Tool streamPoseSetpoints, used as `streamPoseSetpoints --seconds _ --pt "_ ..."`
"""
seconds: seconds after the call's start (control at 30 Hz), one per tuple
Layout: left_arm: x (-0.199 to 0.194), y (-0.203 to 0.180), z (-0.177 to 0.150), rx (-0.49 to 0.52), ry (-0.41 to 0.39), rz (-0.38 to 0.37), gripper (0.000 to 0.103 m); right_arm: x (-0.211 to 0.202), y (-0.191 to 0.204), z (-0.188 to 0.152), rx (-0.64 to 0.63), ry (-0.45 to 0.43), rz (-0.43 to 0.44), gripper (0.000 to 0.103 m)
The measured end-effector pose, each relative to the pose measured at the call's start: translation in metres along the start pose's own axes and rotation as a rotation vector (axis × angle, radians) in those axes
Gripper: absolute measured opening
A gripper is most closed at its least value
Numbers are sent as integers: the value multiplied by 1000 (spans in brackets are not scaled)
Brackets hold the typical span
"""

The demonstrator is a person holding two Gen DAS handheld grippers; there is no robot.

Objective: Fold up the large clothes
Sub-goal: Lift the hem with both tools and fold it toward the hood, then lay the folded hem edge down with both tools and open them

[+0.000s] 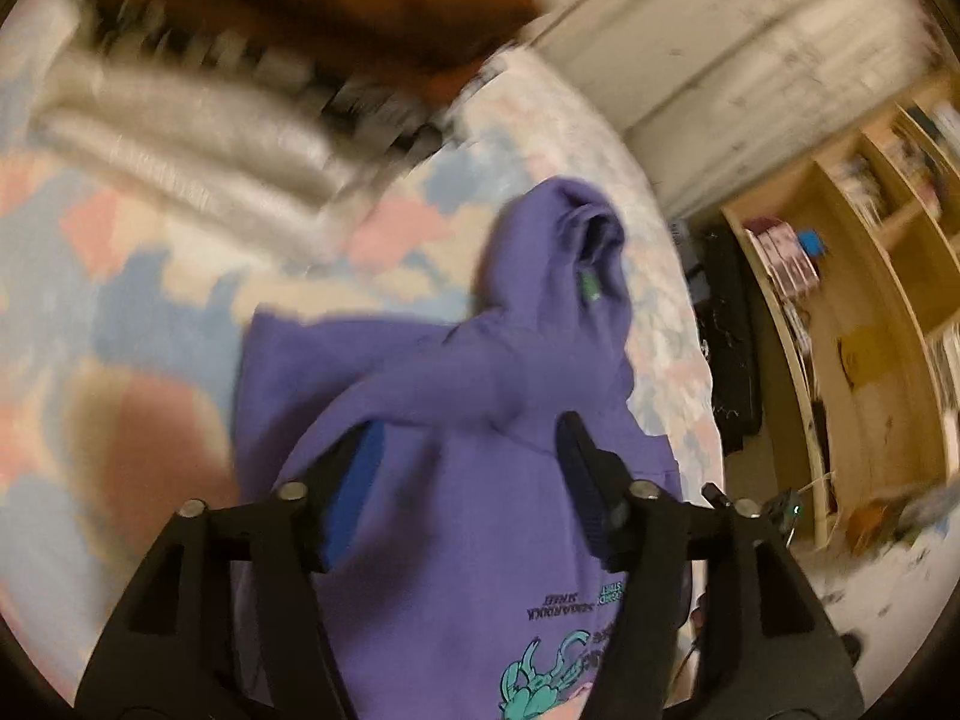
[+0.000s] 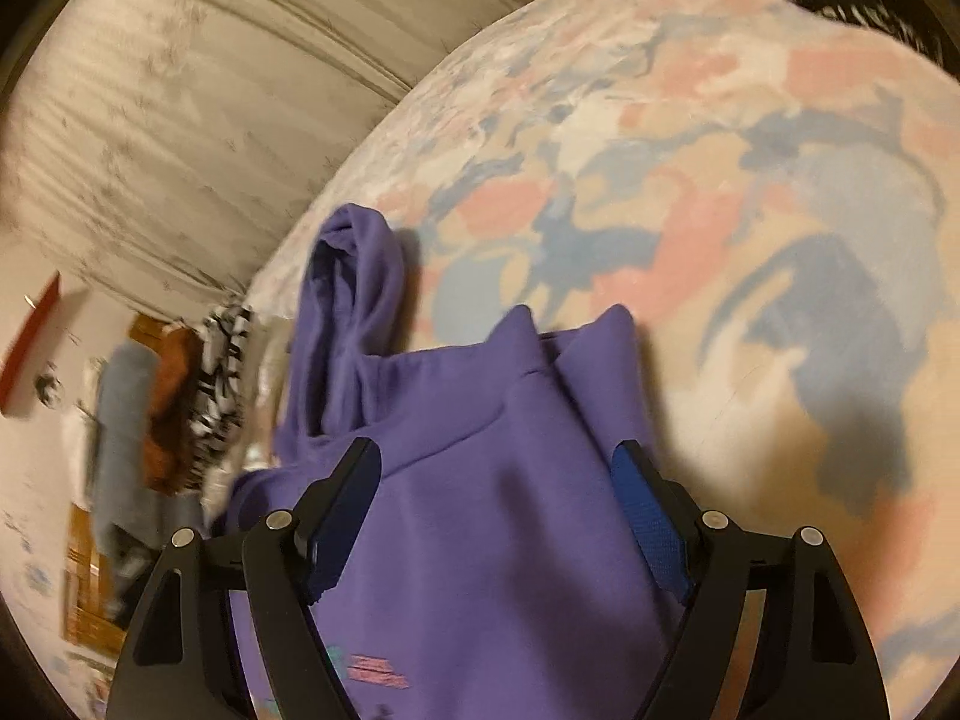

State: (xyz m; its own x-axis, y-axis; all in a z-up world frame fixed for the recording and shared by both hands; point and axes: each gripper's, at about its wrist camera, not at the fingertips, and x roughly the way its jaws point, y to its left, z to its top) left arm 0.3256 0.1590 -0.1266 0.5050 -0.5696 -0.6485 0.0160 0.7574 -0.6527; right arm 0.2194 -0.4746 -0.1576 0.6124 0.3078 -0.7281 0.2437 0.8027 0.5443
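A purple hoodie (image 1: 456,456) with a teal graphic print lies on a bed with a pastel pink, blue and cream cover (image 1: 120,276). Its hood (image 1: 576,252) points away from me, and a sleeve is folded across the chest. My left gripper (image 1: 465,444) hovers open over the hoodie's chest, with nothing between its blue-padded fingers. In the right wrist view the same hoodie (image 2: 498,516) lies partly folded with its hood (image 2: 354,312) at the left. My right gripper (image 2: 498,468) is open above the body of the hoodie, empty.
A grey-white folded blanket (image 1: 180,138) and a black-and-white patterned cloth (image 1: 360,102) lie at the bed's far end. A wooden shelf unit (image 1: 870,276) with books stands right of the bed. A pale curtain (image 2: 180,90) hangs behind. The bed cover (image 2: 750,210) spreads to the right.
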Motion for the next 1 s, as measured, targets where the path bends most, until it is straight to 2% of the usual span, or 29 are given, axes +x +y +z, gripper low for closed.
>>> streamPoseSetpoints --seconds 0.03,0.07,0.2,0.33,0.37,0.4,0.43,0.5,0.53,0.57,0.6,0.63,0.67,0.7,0.73,0.8,0.87,0.93,1.0 --pt "-5 -7 2 47 -32 41 78 2 0 0 -19 1 -12 80" --pt "-8 -12 5 84 -52 80 80 5 1 0 -41 1 -24 80" --pt "1 -24 11 217 -22 166 80 16 8 2 -129 9 -59 80" --pt "39 -20 9 344 42 334 79 35 18 6 -189 32 -93 80" --pt "48 -16 8 357 55 362 77 42 20 8 -207 37 -110 80" --pt "55 -12 8 370 66 382 69 46 21 8 -215 38 -118 79" --pt "65 -9 8 388 78 413 57 51 23 9 -234 41 -132 79" --pt "79 -6 6 421 83 441 44 61 27 10 -255 45 -157 75" --pt "85 -8 5 447 76 456 33 65 30 11 -271 49 -170 68" --pt "88 -11 3 470 73 468 28 70 33 11 -291 55 -181 60" --pt "90 -14 1 492 65 492 20 77 35 11 -303 74 -182 42" --pt "92 -18 -1 513 52 518 8 81 38 10 -319 86 -204 32" --pt "93 -21 -3 537 45 539 8 82 41 8 -345 68 -238 24" --pt "90 -25 -6 556 26 549 7 79 44 8 -360 51 -255 9" --pt "85 -29 -7 569 1 560 7 73 46 7 -361 26 -259 9" --pt "77 -32 -7 563 -33 563 6 45 50 11 -332 -81 -238 8" --pt "72 -35 -5 545 -49 568 6 31 55 14 -317 -134 -238 8" --pt "80 -33 -4 525 -34 579 6 33 60 17 -325 -146 -279 8" --pt "95 -27 -6 505 -6 602 6 55 57 18 -341 -103 -349 8"
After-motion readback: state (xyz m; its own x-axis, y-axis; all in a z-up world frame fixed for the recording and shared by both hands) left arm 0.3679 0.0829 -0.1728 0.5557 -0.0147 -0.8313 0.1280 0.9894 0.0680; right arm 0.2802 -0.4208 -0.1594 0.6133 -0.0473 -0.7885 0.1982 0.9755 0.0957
